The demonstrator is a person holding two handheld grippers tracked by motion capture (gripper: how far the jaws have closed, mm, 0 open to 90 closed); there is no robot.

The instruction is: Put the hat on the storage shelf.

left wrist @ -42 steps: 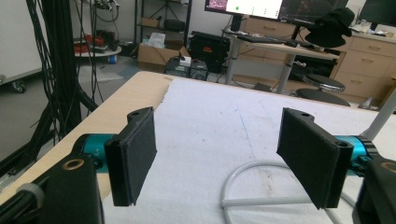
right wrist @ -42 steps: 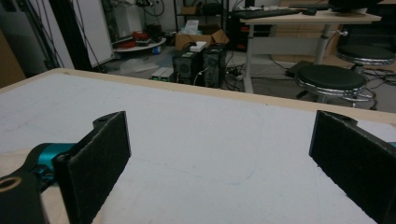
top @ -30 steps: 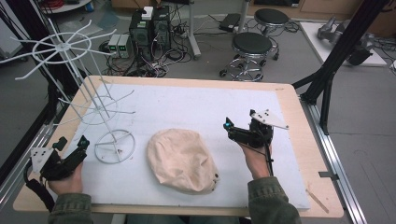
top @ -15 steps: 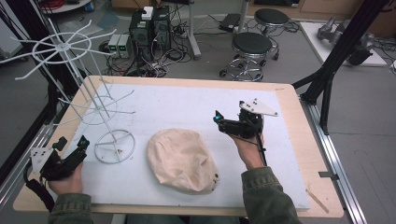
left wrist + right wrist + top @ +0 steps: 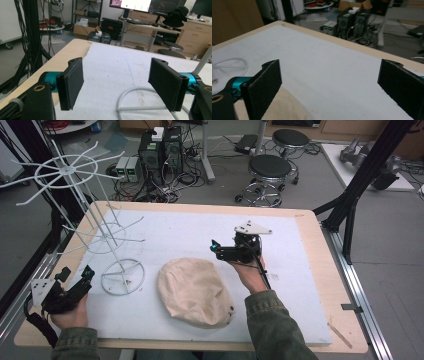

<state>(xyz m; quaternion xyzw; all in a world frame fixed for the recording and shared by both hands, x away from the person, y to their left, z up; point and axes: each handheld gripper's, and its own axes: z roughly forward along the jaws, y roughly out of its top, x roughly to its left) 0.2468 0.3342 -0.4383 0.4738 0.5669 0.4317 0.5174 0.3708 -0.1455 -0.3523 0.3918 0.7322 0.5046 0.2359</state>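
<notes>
Cap: a beige cap (image 5: 194, 292) is laid flat near the front edge of the white mat (image 5: 185, 230), at its middle.
Rack: a white wire rack (image 5: 95, 232) is stood at the mat's left edge; its ring base (image 5: 123, 276) lies just beside the cap.
Left gripper (image 5: 75, 285): held at the front left corner, jaws wide, nothing between them.
Right gripper (image 5: 220, 251): held above the cap's far edge, jaws wide, empty.
Hidden: the cap is cut off in the right gripper view.
Writing: none legible.
</notes>
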